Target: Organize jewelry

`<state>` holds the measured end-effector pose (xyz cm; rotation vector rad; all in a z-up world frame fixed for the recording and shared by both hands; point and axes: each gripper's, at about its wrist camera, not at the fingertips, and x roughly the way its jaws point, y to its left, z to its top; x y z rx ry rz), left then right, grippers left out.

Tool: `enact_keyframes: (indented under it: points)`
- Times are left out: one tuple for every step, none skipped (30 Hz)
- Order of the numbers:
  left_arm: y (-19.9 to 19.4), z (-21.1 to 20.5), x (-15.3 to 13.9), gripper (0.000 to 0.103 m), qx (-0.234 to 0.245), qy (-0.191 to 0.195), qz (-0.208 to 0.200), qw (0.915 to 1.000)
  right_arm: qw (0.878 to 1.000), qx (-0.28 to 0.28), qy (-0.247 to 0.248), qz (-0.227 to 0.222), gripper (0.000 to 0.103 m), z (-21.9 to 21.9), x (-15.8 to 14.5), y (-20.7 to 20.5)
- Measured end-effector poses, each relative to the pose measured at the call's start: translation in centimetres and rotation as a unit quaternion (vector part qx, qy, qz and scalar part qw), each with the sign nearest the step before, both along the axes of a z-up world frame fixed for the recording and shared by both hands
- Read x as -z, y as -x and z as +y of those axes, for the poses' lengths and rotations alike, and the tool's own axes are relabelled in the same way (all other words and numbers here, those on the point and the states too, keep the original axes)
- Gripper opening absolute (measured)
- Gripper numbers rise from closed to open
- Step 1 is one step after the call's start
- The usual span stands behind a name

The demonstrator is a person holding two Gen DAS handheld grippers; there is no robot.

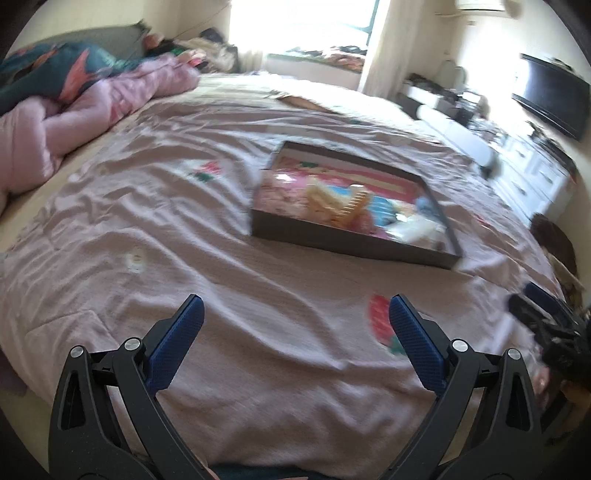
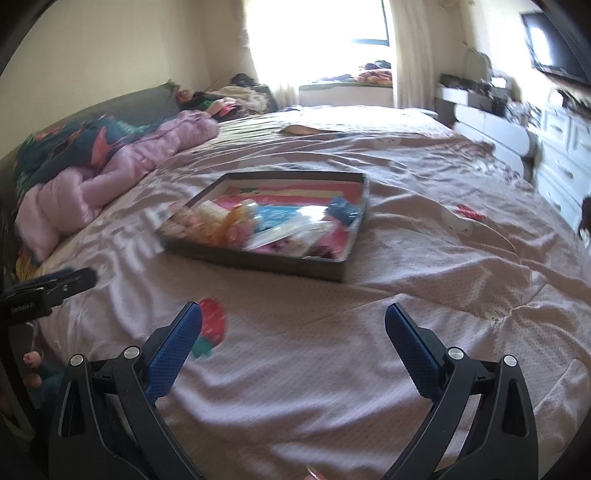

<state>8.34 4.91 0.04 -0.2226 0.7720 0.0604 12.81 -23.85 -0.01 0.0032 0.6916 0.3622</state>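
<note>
Daylight is pouring through the window (image 1: 295, 22), blowing out to white glare in both views; the bedspread (image 2: 406, 258) is lying softly lit with faint crease shadows; motion blur is smearing the tray (image 1: 351, 236) and the room's right side; fisheye curvature is bending the edges, with dark corners closing in.
</note>
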Motion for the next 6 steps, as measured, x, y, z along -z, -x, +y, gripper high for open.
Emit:
enact_keyframes:
  points:
    - [-0.9, 1.3, 0.1, 0.092, -0.017, -0.001, 0.007, 0.9998, 1.000, 0.018, 0.000, 0.002, 0.096, -0.8, 0.2, -1.0]
    - [-1.9, 2.8, 0.2, 0.092, -0.037, -0.007, 0.014, 0.9992, 0.999, 0.034, 0.001, 0.007, 0.096, -1.7, 0.4, -2.0]
    - [-2.9, 4.4, 0.3, 0.092, -0.058, -0.015, 0.016, 0.9981, 0.998, 0.057, 0.000, 0.018, 0.096, -3.3, 0.7, -4.0]
    - [-3.7, 5.6, 0.4, 0.092, -0.070, -0.021, 0.019, 0.9972, 0.997, 0.075, 0.002, 0.020, 0.096, -4.2, 1.0, -5.0]
    - [-5.0, 7.6, 0.7, 0.092, -0.088, -0.031, 0.025, 0.9953, 0.995, 0.098, 0.007, 0.023, 0.096, -5.4, 1.3, -6.3]
    - [-5.9, 8.6, 0.9, 0.092, -0.102, -0.037, 0.030, 0.9937, 0.991, 0.132, 0.017, 0.028, 0.096, -7.3, 1.7, -8.5]
